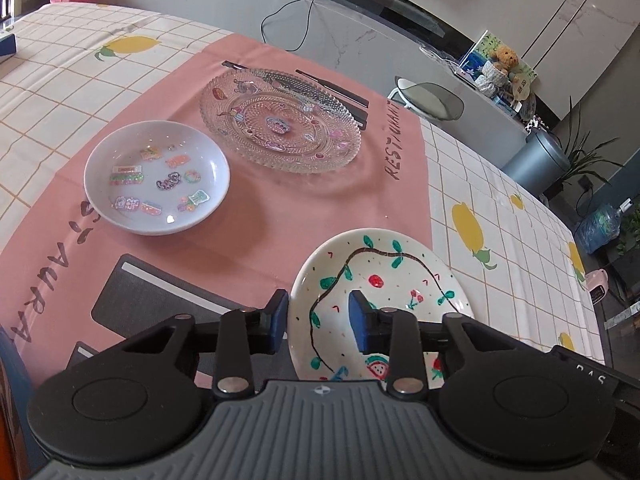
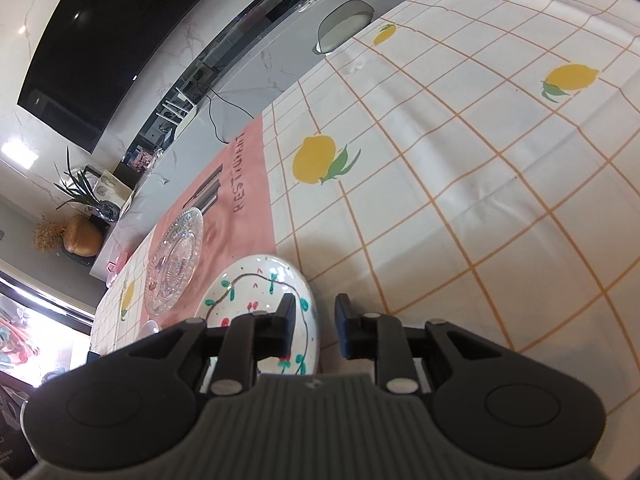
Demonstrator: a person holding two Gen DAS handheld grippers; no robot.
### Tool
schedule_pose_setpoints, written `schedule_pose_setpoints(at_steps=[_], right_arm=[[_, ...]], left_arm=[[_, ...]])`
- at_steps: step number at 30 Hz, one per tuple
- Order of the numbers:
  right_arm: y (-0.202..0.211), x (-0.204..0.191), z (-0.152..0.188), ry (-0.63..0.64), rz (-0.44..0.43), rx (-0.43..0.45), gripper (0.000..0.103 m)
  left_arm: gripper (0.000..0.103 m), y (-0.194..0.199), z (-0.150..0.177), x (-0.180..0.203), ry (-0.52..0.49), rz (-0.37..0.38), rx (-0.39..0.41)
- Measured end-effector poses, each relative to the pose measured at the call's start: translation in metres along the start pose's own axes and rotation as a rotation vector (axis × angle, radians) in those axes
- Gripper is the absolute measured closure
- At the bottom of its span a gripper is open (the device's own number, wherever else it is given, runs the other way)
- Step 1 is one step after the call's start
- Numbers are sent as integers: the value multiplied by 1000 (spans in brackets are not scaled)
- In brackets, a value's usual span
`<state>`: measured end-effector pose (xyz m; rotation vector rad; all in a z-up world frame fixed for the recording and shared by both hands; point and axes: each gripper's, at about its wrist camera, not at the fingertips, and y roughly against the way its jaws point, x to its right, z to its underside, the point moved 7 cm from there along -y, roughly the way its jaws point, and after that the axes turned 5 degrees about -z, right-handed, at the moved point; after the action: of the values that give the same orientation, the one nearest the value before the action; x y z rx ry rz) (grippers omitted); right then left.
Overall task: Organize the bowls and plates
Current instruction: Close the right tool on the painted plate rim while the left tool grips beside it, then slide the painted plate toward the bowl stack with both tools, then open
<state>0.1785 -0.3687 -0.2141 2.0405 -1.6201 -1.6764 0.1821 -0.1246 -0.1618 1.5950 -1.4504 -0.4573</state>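
Observation:
A white hand-painted plate point(image 1: 400, 272) with a dark vine, green leaves and cherries lies half on the pink placemat point(image 1: 280, 216), nearest to me. My left gripper point(image 1: 318, 308) is open and straddles its left rim: one blue pad is outside the rim, the other over the plate's inside. My right gripper point(image 2: 314, 308) is open across the opposite rim of the same plate point(image 2: 248, 284), with one finger over the plate and one over the tablecloth. Farther back lie a white dish point(image 1: 157, 178) with stickers and a clear glass plate point(image 1: 280, 120), point(image 2: 174, 260).
A lemon-print checked tablecloth point(image 2: 460, 160) covers the table. The table's far edge runs along a grey marble counter point(image 1: 360, 32). A stool point(image 1: 430, 98) stands between them. A bin and plants are on the floor to the right.

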Motion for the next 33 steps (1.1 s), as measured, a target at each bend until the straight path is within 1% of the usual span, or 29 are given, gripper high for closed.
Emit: schedule_pose_setpoints(at_steps=[1,3,4,6,7,8,13,22,26,33], right_arm=[[-1,0,0,-1,-6,-1,82],[-3,-2,0,-1,-21,-5,82],[-4,-3,1,2,-28,-7,83],[-5,-4,3,14,-20,0,89],[-5,-3,3,25,-6,5,96],[-5,-3,3,32,2,9,97],[1,-1,3,25,5,7,98],[30,-3,8,24,26,7,99],[45,0,18,8,36,3,99],[74,9,46,-43,48,-1,99]], left_arm=[[72,0,1,0,-5,0,9],[79,1,2,-2,-14,-5,24],[80,1,2,-2,-22,-13,30],[82,1,3,-2,-33,-22,36],[82,1,2,-1,-37,-23,36],[82,2,3,-1,-40,-23,38],[84,7,8,2,-73,-32,45],[84,29,23,6,-92,24,31],[84,43,33,5,-99,50,27],[84,66,50,4,-132,92,27]])
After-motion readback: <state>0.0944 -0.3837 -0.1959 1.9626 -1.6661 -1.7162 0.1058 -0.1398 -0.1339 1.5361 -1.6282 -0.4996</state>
